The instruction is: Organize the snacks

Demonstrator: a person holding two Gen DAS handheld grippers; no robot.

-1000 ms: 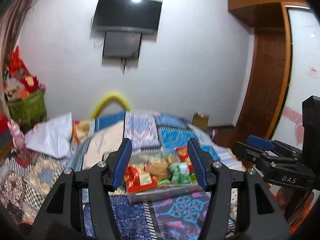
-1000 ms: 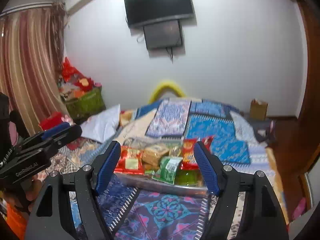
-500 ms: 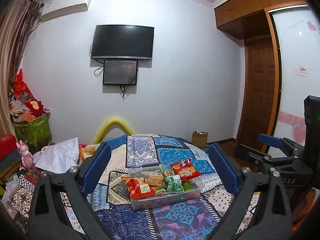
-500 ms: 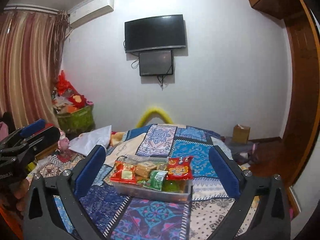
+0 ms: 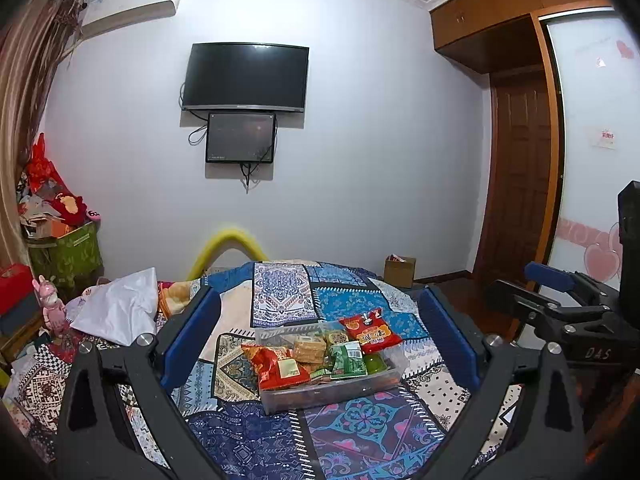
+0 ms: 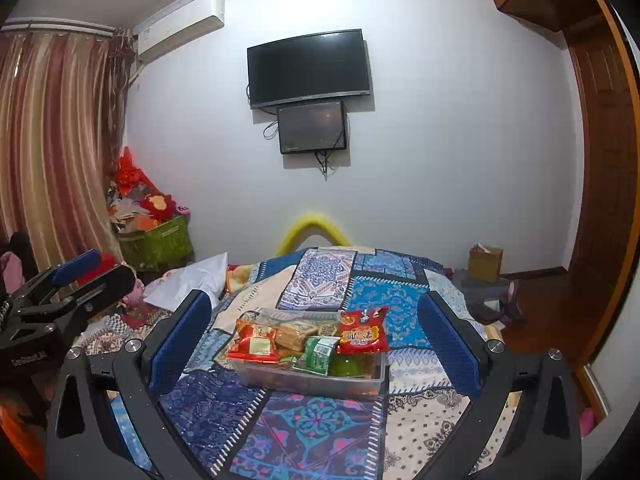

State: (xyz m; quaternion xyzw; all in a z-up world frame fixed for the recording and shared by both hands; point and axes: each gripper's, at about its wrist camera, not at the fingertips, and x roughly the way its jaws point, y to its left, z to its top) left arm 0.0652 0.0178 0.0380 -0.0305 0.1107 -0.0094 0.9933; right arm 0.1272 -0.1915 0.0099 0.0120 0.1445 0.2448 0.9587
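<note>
Hand-held gripper (image 5: 320,332) handles cut off; bin (image 5: 320,394) contents partly hidden.

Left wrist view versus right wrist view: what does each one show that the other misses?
Only the left wrist view shows the white wardrobe panel with pink hearts and the pink rabbit toy. Only the right wrist view shows the full striped curtain and clothes heaped on the floor by the door. Both show the clear snack bin on the patchwork bedspread, the wall TV, the yellow hoop, the cardboard box, and both open tongs, left tongs and right tongs, with nothing between them.
</note>
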